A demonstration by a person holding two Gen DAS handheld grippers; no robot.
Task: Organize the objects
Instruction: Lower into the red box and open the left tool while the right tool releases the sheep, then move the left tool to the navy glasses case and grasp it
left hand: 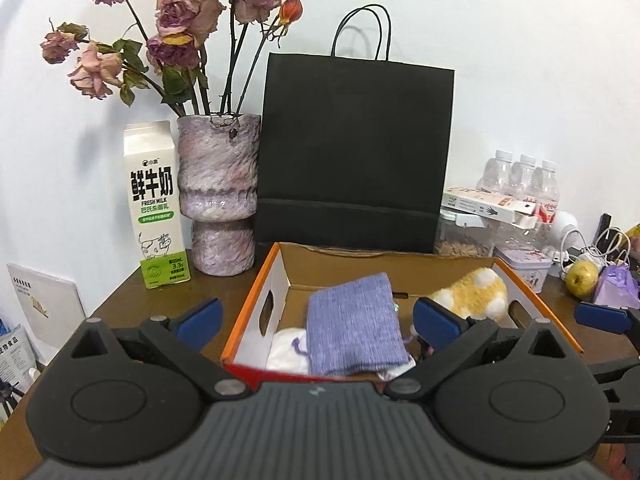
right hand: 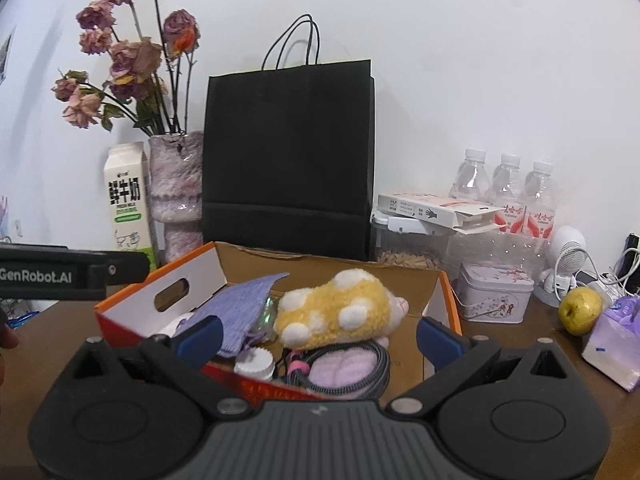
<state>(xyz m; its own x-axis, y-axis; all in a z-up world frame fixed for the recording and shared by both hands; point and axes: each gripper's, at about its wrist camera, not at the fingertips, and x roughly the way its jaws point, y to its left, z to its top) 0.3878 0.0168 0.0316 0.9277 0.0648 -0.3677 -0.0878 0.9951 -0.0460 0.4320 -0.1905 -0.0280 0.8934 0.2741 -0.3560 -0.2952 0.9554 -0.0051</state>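
White wall behind a brown wooden surface, crowded along its back edge. Largest to smallest: a stiff black paper bag standing upright against the wall; just before it, an open orange-rimmed cardboard box, light and easily slid, its thin walls best taken at the cut-out handle; a purple vase of dried roses, top-heavy and fragile, beside a milk carton on the left; three water bottles and a tin on the right.

Inside the box: a purple knitted cloth, limp, to be pinched at a free edge; a yellow plush toy with white spots, soft and compressible, to be gripped across its body; a coiled cable, springy and likely to snag; a small white ribbed cap, possibly a bottle lid.

Left tongs and right tongs both hang spread wide and empty above the box's near edge.

Open room lies on the bare wood left of the box; the right is hemmed by a pear and a purple packet.
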